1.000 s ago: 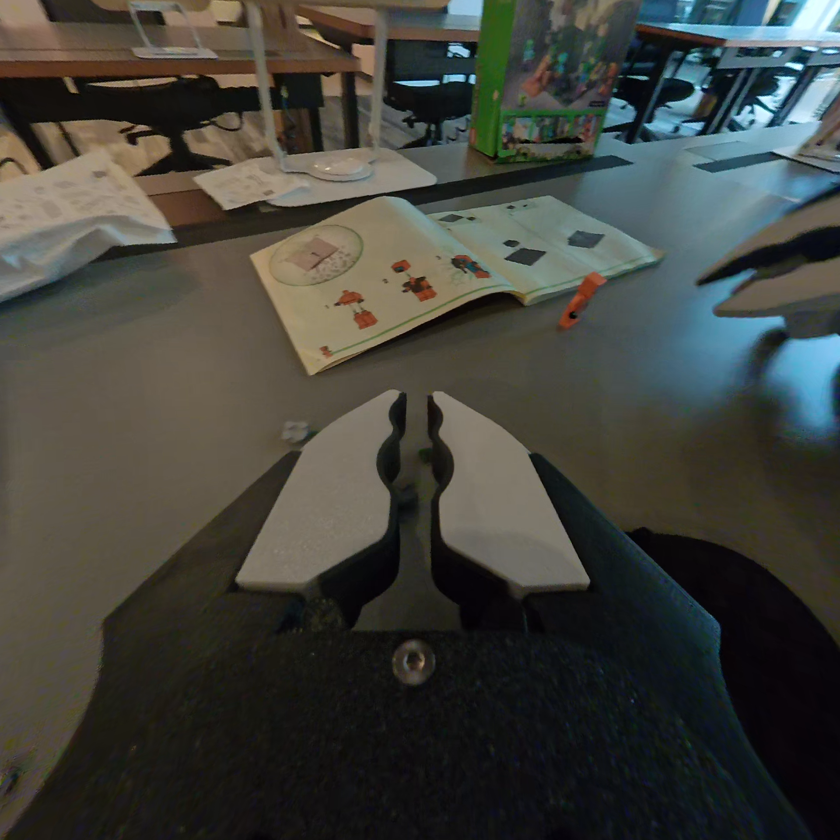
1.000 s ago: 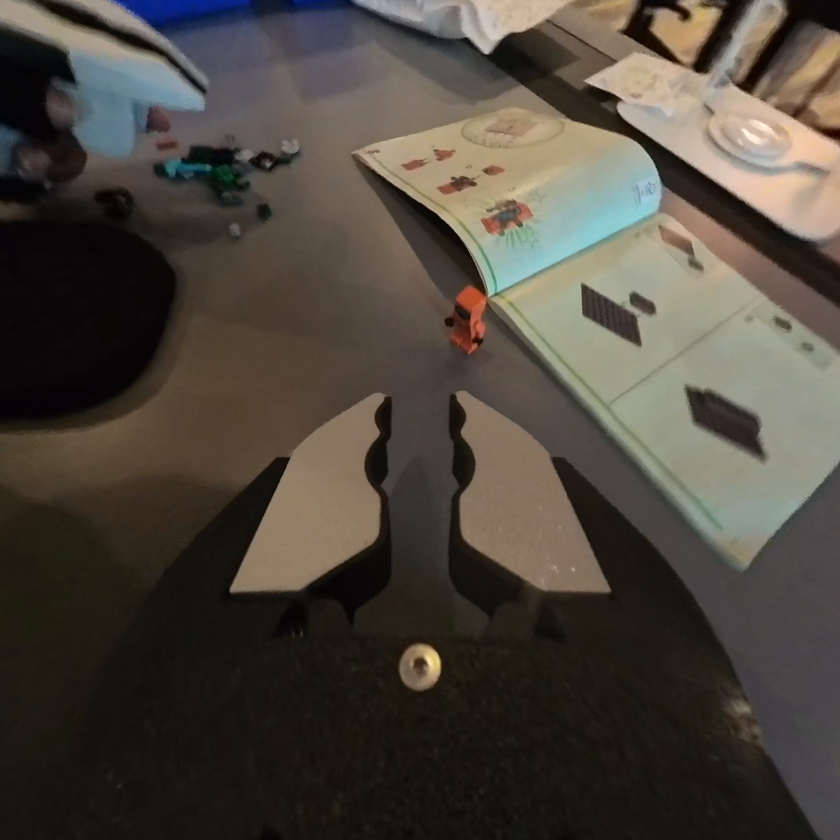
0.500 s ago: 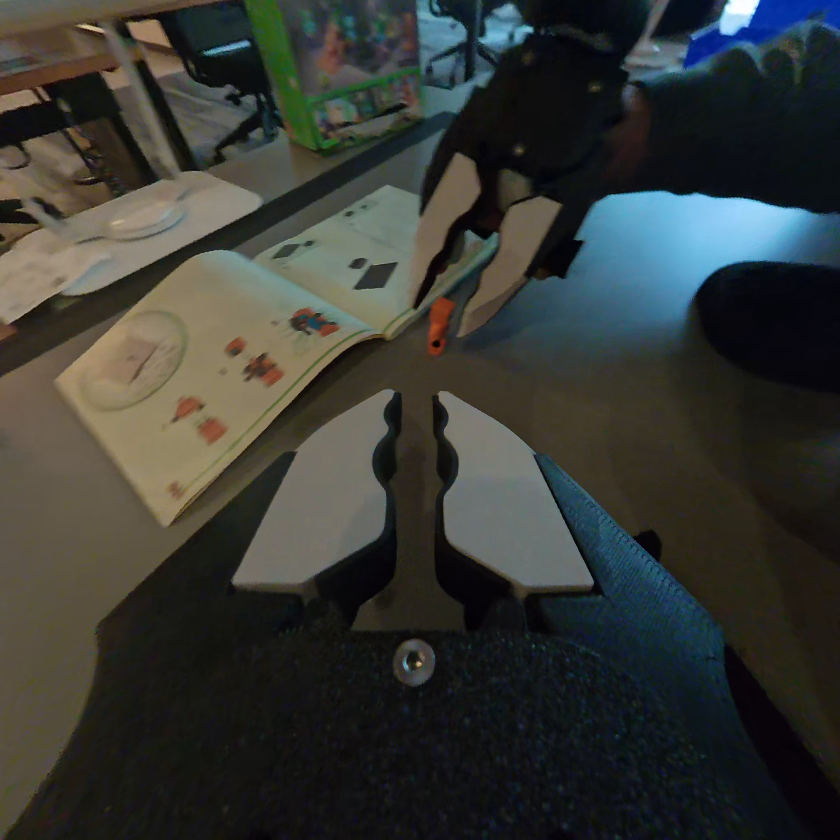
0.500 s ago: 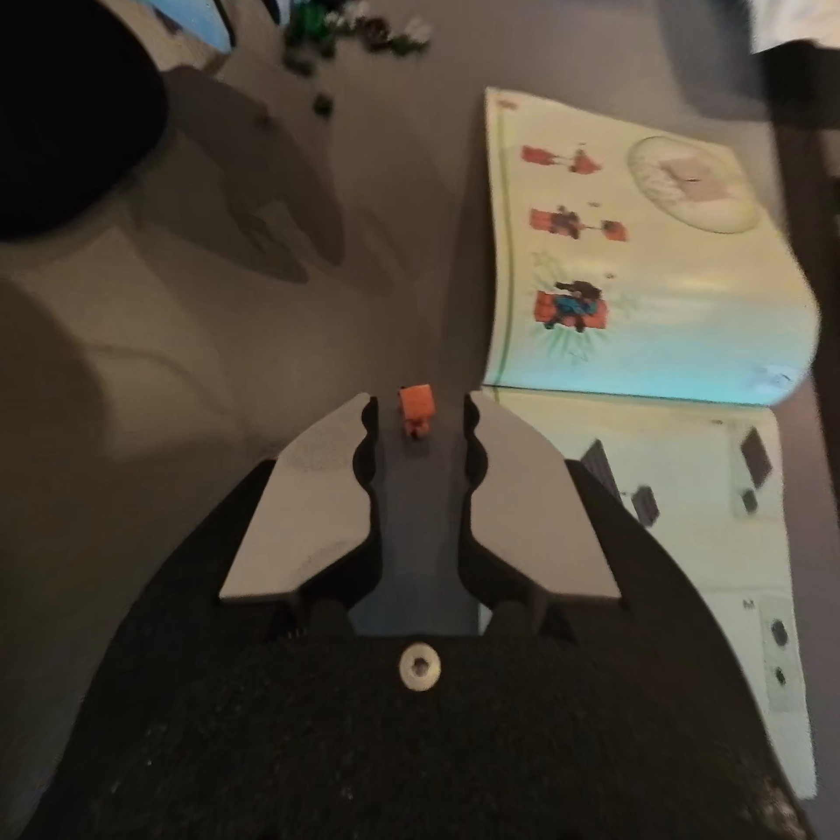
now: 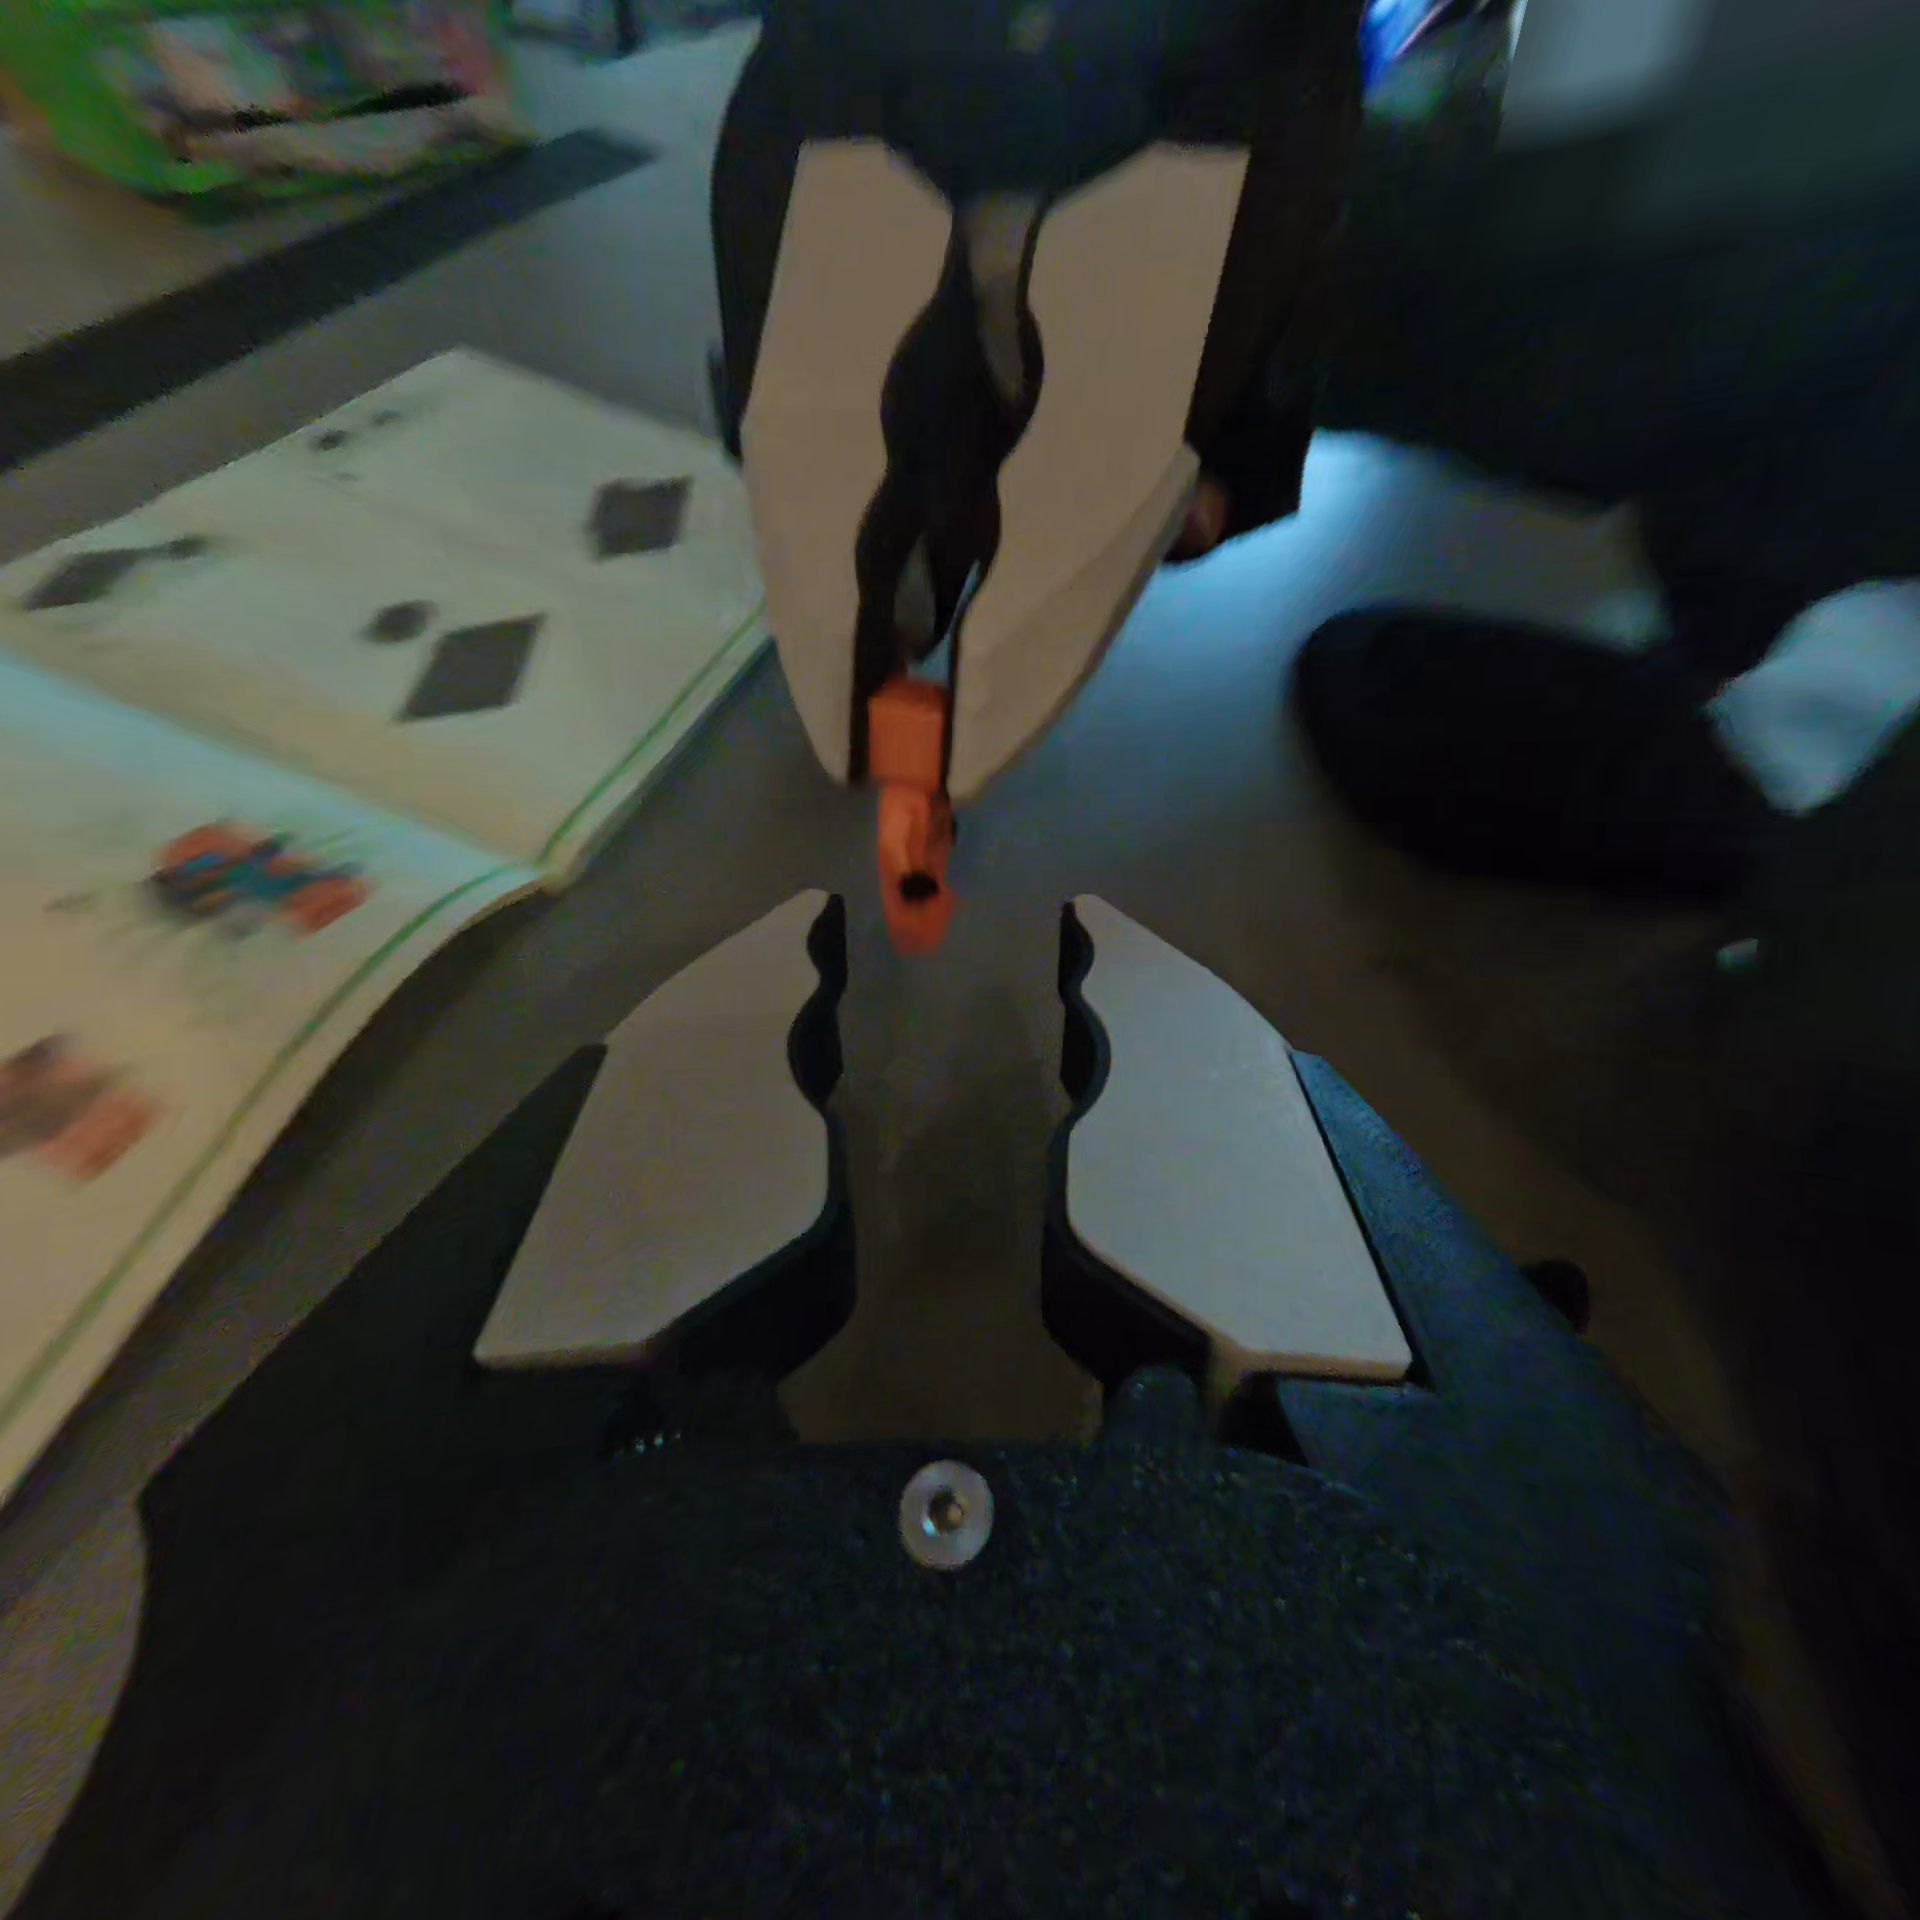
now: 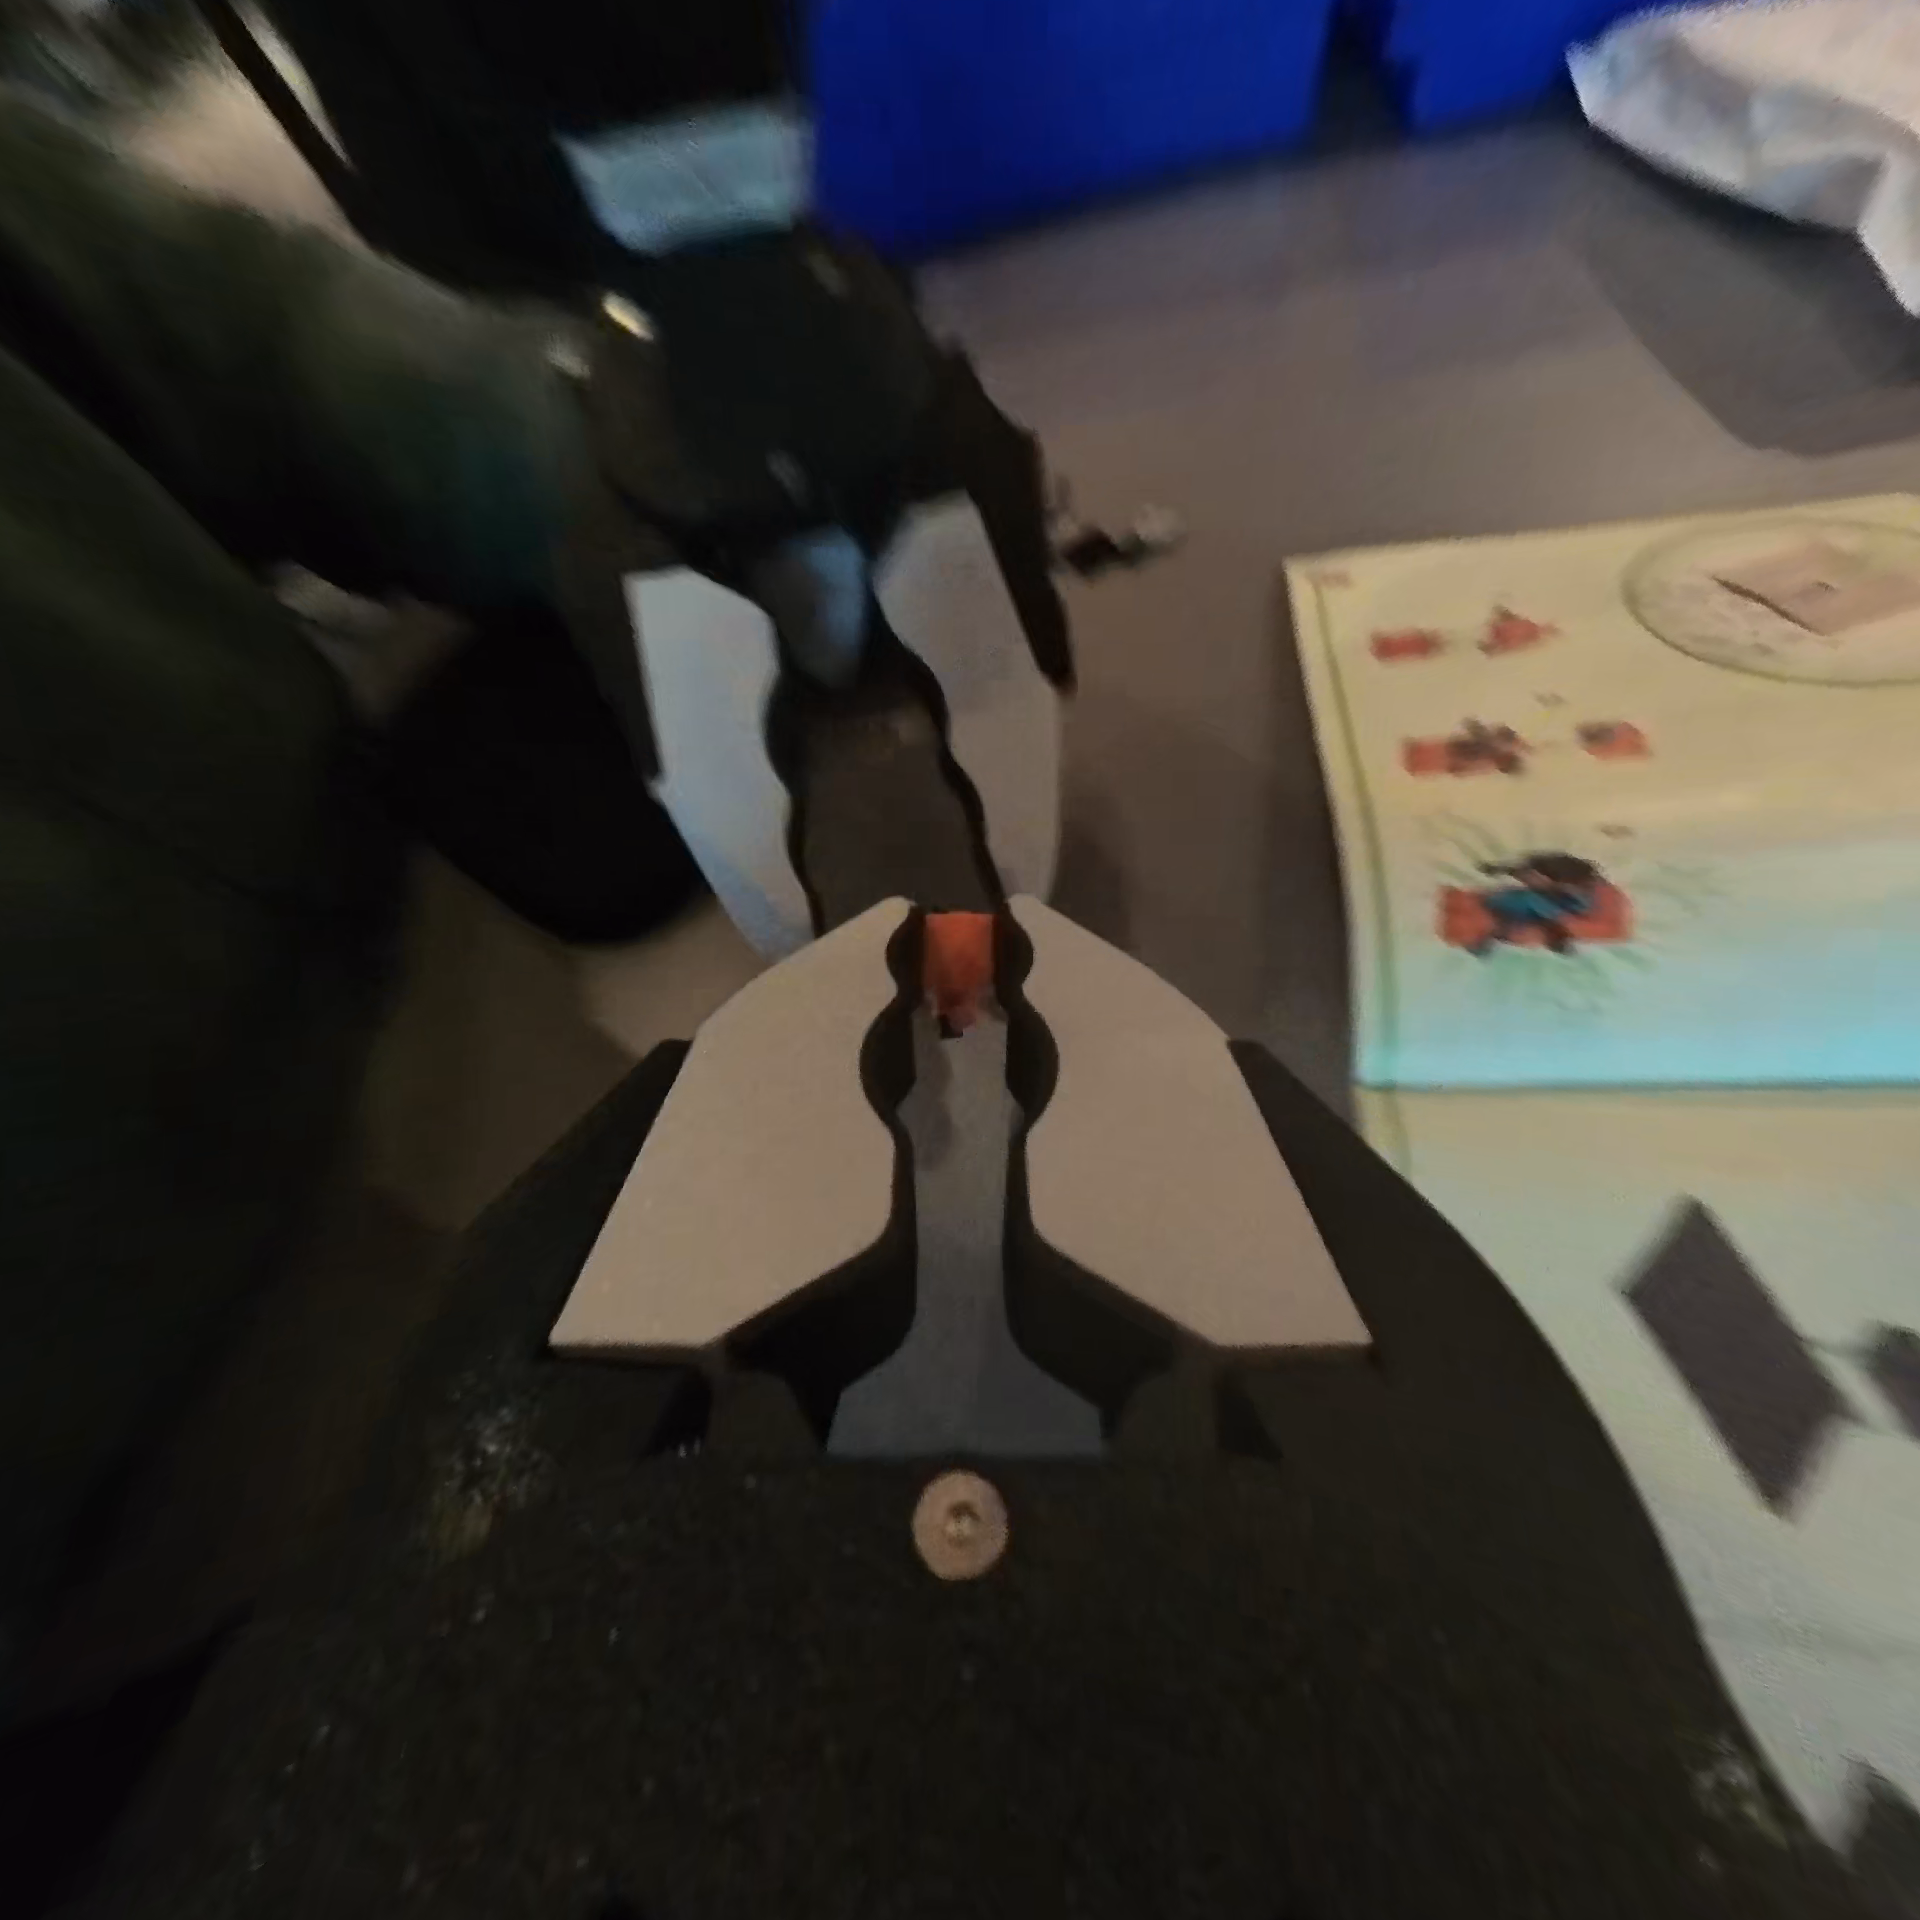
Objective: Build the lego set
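open booklet [image 5: 343, 665] crowds the left; grey table [image 5: 1299, 997] rightward lies bare

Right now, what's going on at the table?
The right tool has its fingertips shut on a small orange lego figure, holding it just in front of the left tool. The left tool's fingers are open, either side of the figure's lower end, not touching it. The instruction booklet lies open on the grey table.

The little lego figure [image 5: 912, 831] is bright orange. Both claws, right claw [image 5: 902, 774] and left claw [image 5: 945, 914], have pale grey fingers on black bodies. The tabletop [image 5: 1195, 935] is dull grey; the open booklet [image 5: 312, 665] is cream, green-edged, with dark diamonds and orange pictures.
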Demonstrator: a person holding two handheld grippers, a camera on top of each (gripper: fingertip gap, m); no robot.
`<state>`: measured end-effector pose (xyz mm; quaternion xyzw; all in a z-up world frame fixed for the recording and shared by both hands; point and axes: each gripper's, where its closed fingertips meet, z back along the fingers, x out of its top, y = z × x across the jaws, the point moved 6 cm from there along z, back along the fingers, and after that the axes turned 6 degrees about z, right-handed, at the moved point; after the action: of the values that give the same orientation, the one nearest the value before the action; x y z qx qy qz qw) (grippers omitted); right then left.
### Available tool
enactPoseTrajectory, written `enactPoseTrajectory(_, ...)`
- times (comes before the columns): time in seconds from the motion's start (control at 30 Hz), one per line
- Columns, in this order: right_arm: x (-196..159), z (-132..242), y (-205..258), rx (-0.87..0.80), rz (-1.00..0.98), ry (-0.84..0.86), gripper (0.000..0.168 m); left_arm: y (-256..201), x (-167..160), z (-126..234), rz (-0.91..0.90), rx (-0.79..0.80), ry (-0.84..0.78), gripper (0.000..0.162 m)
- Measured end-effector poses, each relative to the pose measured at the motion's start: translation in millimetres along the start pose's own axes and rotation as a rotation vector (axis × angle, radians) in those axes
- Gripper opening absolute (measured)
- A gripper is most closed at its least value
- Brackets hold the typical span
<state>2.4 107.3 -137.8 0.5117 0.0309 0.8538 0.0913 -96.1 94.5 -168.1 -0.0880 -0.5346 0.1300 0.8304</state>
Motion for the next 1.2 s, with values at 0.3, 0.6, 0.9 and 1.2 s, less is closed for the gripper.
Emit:
enactPoseTrajectory(0.3,-4,0,15,0.085,-0.047,-0.038,0.012,-11,2,-12,-0.035,-0.076,0.022,0.012)
enactPoseTrajectory(0.6,-1,9,17,0.149,-0.097,-0.102,0.012,-15,6,-11,0.121,-0.213,-0.059,0.009)
enactPoseTrajectory(0.9,8,12,10,0.119,-0.288,-0.126,0.012,-11,14,-4,0.145,-0.180,-0.126,0.009)
enactPoseTrajectory(1.2,-4,6,-5,0.034,-0.569,-0.091,0.012,0,8,-9,-0.093,0.173,-0.035,0.010)
